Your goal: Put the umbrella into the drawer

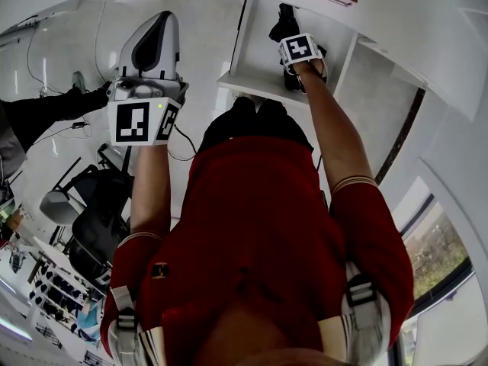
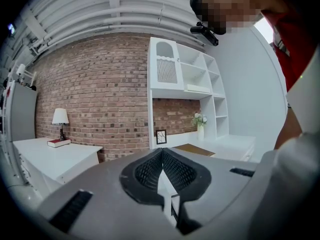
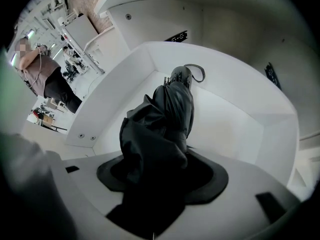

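My right gripper (image 3: 161, 176) grips the umbrella (image 3: 167, 116) low in the drawer (image 3: 225, 121), left gripper (image 2: 163, 158) closed empty; next I should release.

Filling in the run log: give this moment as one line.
right gripper: shut on umbrella | umbrella: end inside open drawer | left gripper: shut, empty

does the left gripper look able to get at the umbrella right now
Probably not from where it is: the left gripper is shut and aimed level at a brick wall, while the umbrella hangs in the right gripper at the open drawer.
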`<state>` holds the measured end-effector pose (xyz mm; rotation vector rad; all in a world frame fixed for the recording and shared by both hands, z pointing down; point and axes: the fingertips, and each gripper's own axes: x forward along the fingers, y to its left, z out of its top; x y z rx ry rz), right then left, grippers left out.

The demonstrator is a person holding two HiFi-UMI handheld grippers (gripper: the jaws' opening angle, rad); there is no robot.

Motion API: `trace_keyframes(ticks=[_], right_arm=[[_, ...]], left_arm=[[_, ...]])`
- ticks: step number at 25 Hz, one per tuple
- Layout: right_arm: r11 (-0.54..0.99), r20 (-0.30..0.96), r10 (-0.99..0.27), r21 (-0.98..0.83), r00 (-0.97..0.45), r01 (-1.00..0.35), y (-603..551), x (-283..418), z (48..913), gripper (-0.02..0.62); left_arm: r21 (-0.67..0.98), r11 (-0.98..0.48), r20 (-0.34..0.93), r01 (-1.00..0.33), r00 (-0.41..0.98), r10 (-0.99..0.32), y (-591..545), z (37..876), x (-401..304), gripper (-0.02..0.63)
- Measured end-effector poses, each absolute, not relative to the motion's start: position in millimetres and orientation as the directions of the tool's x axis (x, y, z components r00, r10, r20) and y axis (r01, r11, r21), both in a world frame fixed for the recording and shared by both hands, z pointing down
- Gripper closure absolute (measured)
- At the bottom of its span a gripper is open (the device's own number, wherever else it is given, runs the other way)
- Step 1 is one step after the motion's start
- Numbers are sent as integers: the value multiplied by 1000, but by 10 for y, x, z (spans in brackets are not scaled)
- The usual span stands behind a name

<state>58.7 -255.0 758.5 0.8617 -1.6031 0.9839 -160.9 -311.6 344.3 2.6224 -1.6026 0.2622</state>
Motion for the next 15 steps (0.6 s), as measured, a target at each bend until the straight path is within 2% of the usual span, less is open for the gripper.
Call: trace_keyframes(ticks=[8, 13, 15], right_arm=[[425, 965, -84, -192, -250, -884, -2561, 585, 7553, 285], [463, 938, -132, -227, -320, -857, -2559, 482, 7262, 282], [478, 940, -170, -184, -296, -859, -2563, 582, 7111, 282]], left_arm=[[-40, -464, 174, -885, 451, -876, -3099, 3444, -1587, 598], [-30, -484, 159, -875, 474, -866, -3083, 3416, -1501, 598], [-27, -497, 152, -867, 488, -859, -3068, 3413, -1454, 598]])
